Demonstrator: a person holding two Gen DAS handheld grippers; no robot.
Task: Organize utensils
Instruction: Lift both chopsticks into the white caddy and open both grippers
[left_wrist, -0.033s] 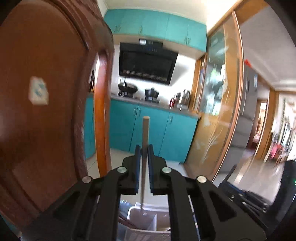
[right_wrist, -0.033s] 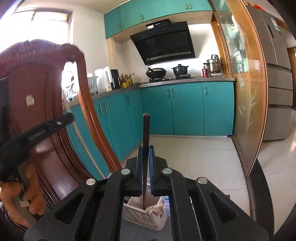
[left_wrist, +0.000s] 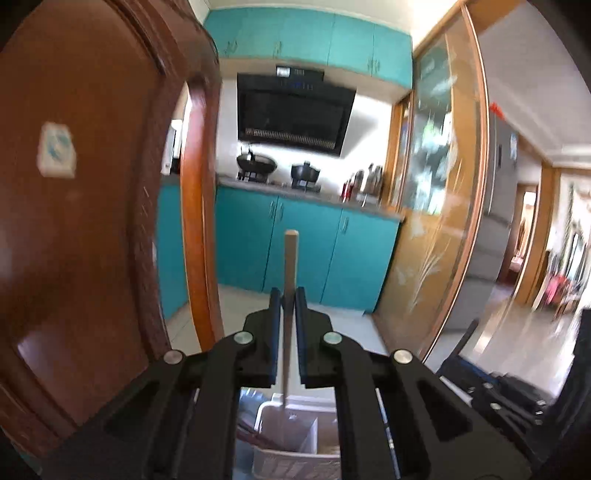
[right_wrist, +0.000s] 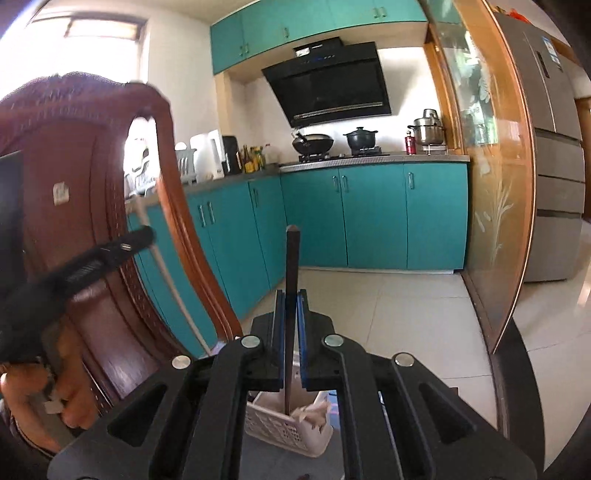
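Observation:
My left gripper (left_wrist: 288, 295) is shut on a pale wooden chopstick (left_wrist: 290, 258) that stands upright between its pads, its lower end over a white slotted basket (left_wrist: 295, 463). In the right wrist view my right gripper (right_wrist: 291, 295) is shut on a dark brown chopstick (right_wrist: 292, 258), also upright, with its tip down in the white basket (right_wrist: 273, 424). That view shows the left gripper (right_wrist: 140, 238) at the left, gripping the pale chopstick (right_wrist: 173, 288), with a hand (right_wrist: 33, 391) below it.
A carved wooden chair back (left_wrist: 92, 221) rises close on the left, also seen as the chair back (right_wrist: 92, 184). Teal kitchen cabinets (right_wrist: 369, 214) stand behind, a glass sliding door (right_wrist: 491, 206) and a fridge (right_wrist: 554, 166) to the right. Tiled floor (right_wrist: 406, 314) lies beyond.

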